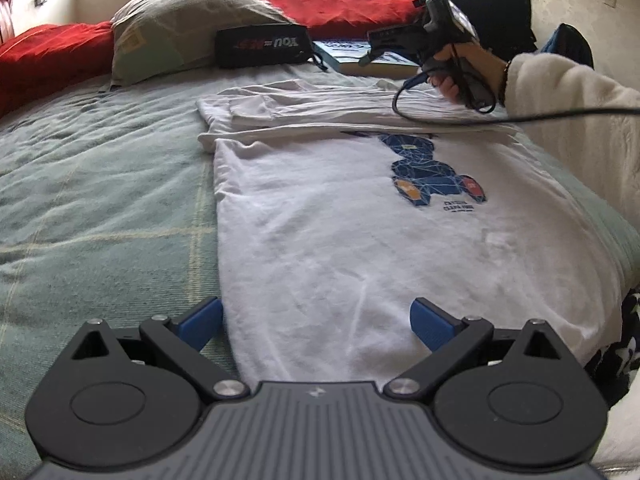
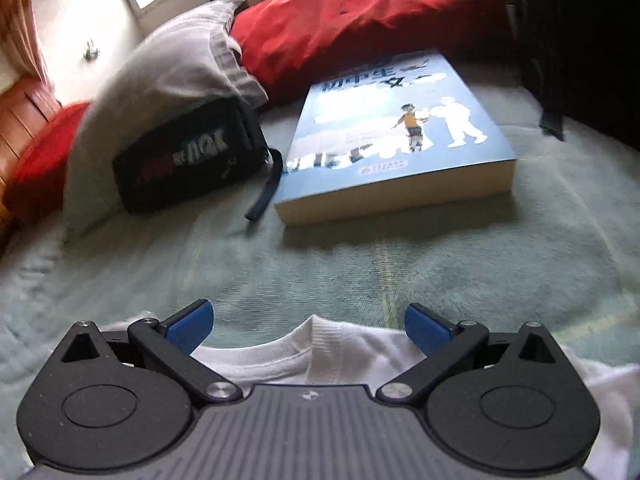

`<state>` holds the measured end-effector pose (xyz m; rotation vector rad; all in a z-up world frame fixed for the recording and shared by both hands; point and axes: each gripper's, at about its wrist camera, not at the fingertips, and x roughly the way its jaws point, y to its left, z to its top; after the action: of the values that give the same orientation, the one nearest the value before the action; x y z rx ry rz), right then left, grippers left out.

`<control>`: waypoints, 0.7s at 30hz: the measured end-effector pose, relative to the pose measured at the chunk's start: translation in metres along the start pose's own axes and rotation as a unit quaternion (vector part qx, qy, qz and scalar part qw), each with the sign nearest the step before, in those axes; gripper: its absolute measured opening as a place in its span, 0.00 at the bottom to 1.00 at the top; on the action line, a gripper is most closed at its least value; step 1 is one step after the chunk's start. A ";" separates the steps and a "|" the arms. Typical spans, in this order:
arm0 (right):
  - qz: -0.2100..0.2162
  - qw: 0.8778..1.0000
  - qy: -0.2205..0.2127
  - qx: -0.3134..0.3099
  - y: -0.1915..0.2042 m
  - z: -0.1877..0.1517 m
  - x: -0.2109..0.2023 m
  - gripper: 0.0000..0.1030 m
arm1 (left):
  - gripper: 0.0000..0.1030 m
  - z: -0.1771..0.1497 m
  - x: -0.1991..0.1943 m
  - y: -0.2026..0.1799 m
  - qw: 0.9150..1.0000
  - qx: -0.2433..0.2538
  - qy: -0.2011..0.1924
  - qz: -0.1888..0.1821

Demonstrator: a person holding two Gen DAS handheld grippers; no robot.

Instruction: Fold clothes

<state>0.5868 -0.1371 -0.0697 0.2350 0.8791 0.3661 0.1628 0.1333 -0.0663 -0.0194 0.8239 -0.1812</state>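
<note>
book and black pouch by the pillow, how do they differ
The book is light blue, flat and stiff, lying face up on the blanket. The black pouch is soft and boxy, stands on its long edge against the grey pillow, and trails a strap. Both carry printed lettering.

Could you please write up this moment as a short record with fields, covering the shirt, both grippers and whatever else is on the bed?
surface: bed with a green checked blanket
garment: white T-shirt with a blue print, lying flat, its far part folded over
left gripper: open, at the shirt's near edge, holding nothing
right gripper: open, over the shirt's collar, holding nothing
other items: blue book, black pouch, grey pillow, red bolster
fold state: partly done
</note>
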 end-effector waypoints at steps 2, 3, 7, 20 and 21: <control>0.006 1.000 0.008 -0.012 0.003 -0.003 -0.021 1.00 | 0.97 -0.001 -0.003 -0.004 1.000 0.009 0.001 0.001; 0.002 1.000 0.011 -0.023 0.006 -0.005 -0.035 1.00 | 0.97 -0.001 -0.004 -0.006 1.000 0.015 0.001 -0.001; 0.015 0.997 0.034 -0.061 0.014 -0.025 -0.091 1.00 | 0.97 -0.002 -0.004 -0.017 0.999 0.049 0.005 -0.011; 0.032 0.988 0.077 -0.131 0.020 -0.146 -0.215 1.00 | 0.99 0.001 -0.034 -0.041 0.995 0.091 -0.016 -0.034; 0.033 0.988 0.076 -0.133 0.021 -0.153 -0.220 1.00 | 0.99 -0.003 -0.028 -0.044 0.994 0.092 -0.010 -0.055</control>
<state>0.3345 -0.1995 -0.0022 -0.0116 0.9618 0.5641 0.1356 0.0953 -0.0441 0.1077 0.7844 -0.3599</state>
